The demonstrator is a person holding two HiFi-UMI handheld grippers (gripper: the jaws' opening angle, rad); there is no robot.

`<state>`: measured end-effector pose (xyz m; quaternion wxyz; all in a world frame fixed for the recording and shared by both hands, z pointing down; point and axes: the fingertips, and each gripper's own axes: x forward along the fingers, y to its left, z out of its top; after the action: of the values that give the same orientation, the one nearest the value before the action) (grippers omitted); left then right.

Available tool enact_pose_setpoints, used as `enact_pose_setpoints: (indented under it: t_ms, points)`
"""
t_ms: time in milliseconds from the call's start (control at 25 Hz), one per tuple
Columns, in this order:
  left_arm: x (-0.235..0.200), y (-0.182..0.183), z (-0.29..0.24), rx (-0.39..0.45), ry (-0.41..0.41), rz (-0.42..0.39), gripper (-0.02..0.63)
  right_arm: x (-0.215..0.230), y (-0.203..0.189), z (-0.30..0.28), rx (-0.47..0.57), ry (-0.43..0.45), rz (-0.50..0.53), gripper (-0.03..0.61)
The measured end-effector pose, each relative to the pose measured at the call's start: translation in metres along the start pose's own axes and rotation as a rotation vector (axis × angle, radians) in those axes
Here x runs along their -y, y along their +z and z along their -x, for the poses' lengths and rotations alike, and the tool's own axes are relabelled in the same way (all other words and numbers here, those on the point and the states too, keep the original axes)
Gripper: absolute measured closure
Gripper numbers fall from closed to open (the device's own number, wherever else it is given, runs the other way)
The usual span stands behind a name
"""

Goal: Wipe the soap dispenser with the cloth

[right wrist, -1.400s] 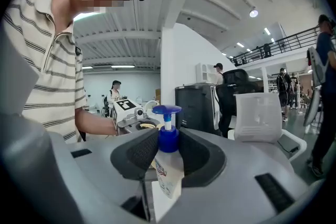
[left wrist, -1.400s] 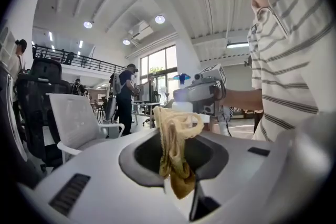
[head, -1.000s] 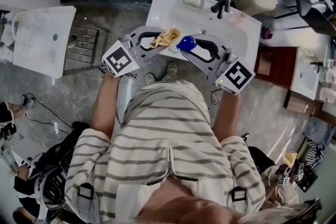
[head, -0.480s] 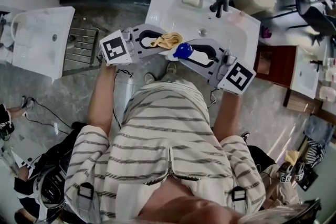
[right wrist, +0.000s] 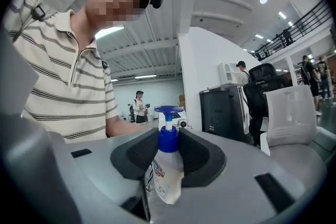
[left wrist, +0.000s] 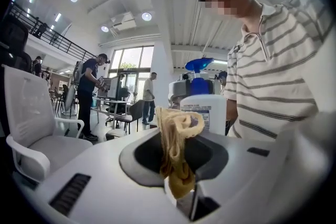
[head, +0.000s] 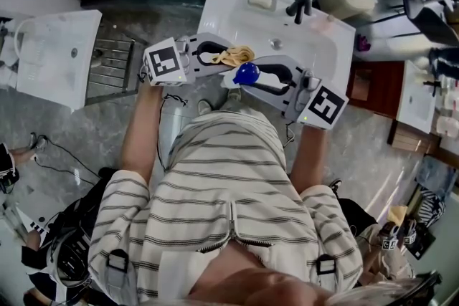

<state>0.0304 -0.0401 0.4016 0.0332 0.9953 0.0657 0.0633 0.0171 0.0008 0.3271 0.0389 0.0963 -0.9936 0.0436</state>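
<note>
Over the sink (head: 287,29), left gripper (head: 228,56) tight on cloth (left wrist: 178,149), right gripper (head: 254,77) on illegibly labelled soap dispenser (right wrist: 165,176)

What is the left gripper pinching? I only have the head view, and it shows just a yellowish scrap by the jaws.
Observer: The left gripper view shows the left gripper shut on the cloth, which bunches up above the jaws.
Operator: Does the right one hold the bottle's body or its pump?
Observer: The body. In the right gripper view the right gripper is shut on the soap dispenser, blue pump upright above.
Operator: Are cloth and bottle touching?
Observer: In the left gripper view the cloth's top overlaps the dispenser's labelled side; contact I can't confirm.
</note>
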Motion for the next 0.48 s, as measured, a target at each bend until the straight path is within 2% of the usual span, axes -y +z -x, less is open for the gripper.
enact_pose_setpoints:
  t_ms: [480]
  points:
    - [-0.001, -0.020, 0.004, -0.012, -0.032, 0.064, 0.525, 0.005, 0.007, 0.005, 0.042, -0.006, -0.028, 0.454]
